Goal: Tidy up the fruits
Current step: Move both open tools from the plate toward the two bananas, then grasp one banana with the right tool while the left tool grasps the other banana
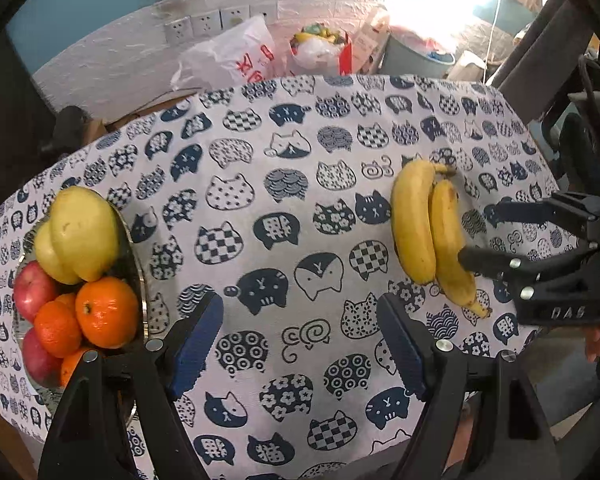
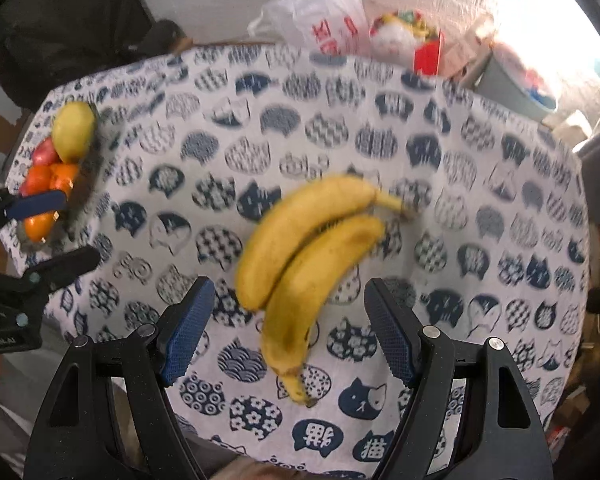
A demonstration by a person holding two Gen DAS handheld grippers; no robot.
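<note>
right gripper (image 2: 288,328) hangs spread wide over the bananas (image 2: 308,256), which lie on the cat-print tablecloth (image 2: 480,200) between its fingers, not yet gripped. left gripper (image 1: 300,344), also spread and empty, waits near the fruit plate (image 1: 140,280) at nine o'clock. judged step: picking up the bananas; next calls for lowering, closing, then carrying them to the plate.
</note>
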